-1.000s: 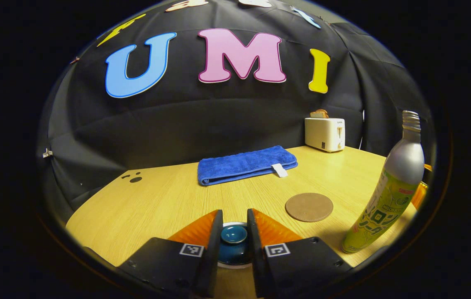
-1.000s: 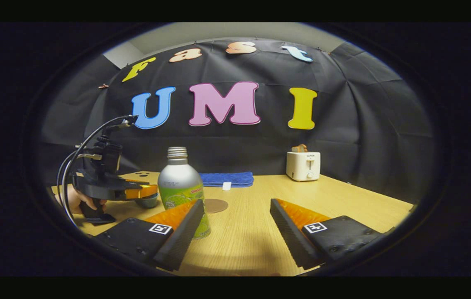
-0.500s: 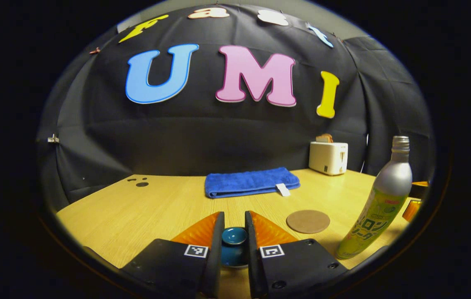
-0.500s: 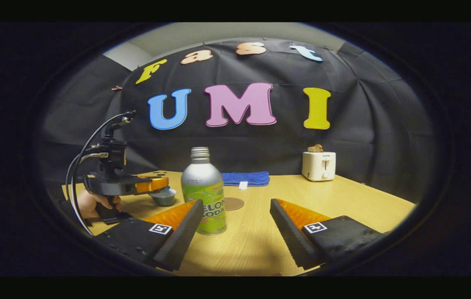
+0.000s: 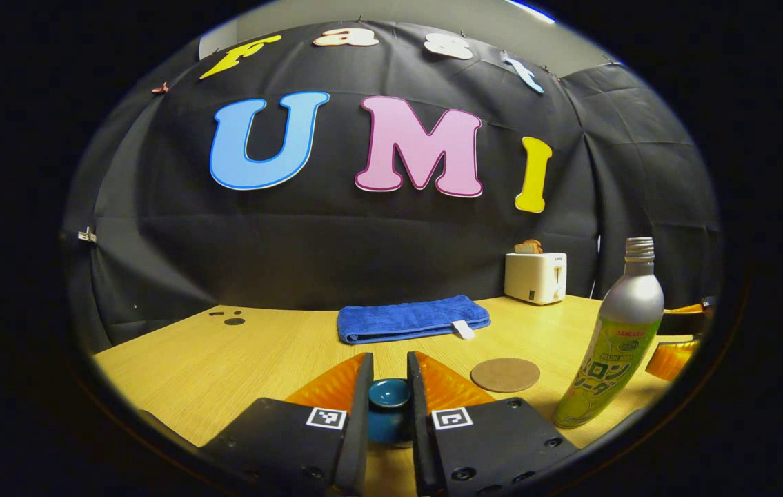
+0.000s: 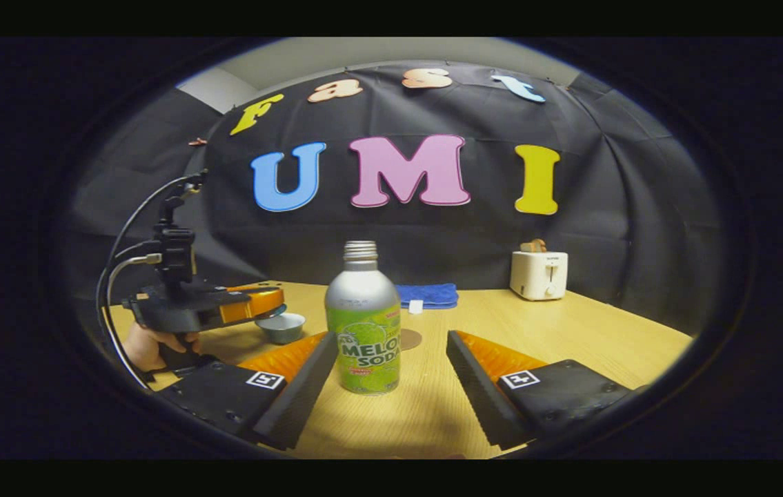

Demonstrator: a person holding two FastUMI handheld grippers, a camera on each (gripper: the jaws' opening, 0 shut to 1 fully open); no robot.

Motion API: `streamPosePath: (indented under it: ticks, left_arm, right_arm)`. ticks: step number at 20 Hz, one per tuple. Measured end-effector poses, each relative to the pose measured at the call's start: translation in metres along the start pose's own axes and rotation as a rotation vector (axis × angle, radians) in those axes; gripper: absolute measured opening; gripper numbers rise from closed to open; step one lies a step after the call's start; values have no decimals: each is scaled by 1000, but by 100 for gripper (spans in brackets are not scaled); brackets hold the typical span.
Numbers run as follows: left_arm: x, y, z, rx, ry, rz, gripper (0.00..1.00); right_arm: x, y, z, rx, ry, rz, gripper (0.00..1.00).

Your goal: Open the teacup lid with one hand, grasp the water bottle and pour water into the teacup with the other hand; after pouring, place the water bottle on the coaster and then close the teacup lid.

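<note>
Presently, on the table:

Left gripper (image 5: 389,404): clenched on the knob of the teacup lid (image 5: 390,407), a finger on each side. In the right gripper view the left gripper (image 6: 263,304) hangs above and apart from the cup, with a hand (image 6: 146,345) under it, so the lid appears lifted clear.

Teacup (image 6: 281,327): open, standing on the wooden table (image 6: 570,345), near the bottle and to its left as the right gripper view has it. Whether it holds any water cannot be told.

Right gripper (image 6: 391,376): jaws released and spread wide, empty, with the bottle framed in the gap but beyond the fingertips; no contact.

Water bottle (image 6: 364,324): upright, cap off, threaded neck bare, standing free on the table.

Coaster (image 5: 505,374): round, brown, bare, just beside the bottle.

Background: folded blue towel (image 5: 412,319) and a white toaster (image 5: 534,276) at the far edge, well apart from the work.

Stage, as judged: lid off; bottle grasp not yet made; pour, set-down and re-lidding outstanding.

Hazards, as judged: one finger meeting the bottle first could tip it, and it is uncapped, so it may spill. A grip low on the smooth, rounded body might let it slide as it tilts. A poorly aimed pour could miss the small cup. The lid, pinched by its knob alone, could twist or drop if the left grip slackens.
</note>
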State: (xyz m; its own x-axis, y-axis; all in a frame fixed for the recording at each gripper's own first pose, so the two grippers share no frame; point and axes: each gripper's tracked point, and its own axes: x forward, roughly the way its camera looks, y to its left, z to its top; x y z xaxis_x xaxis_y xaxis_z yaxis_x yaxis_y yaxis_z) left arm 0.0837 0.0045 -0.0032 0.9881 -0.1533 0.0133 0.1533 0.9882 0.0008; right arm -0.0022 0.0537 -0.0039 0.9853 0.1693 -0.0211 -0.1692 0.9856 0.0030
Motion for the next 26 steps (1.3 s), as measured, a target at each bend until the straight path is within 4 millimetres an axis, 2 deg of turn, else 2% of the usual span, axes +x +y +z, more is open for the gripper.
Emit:
streamPosePath:
  ticks: [7,11,13,20,24,26]
  left_arm:
    - [-5,23,0,0,1,17,31]
    - [-7,27,0,1,1,18,31]
    - [-7,27,0,1,2,18,31]
    - [-6,30,-1,2,1,17,31]
    - [-7,41,-1,3,1,9,31]
    - [-10,57,-1,3,1,18,31]
  right_arm:
    - [11,10,1,0,-14,-3,98]
    - [18,26,0,2,-15,47,98]
    - [25,34,0,2,-14,71,98]
    - [61,38,-1,3,-8,74,98]
    - [73,37,-1,3,-9,72,98]
    - [76,41,-2,4,-5,94,98]
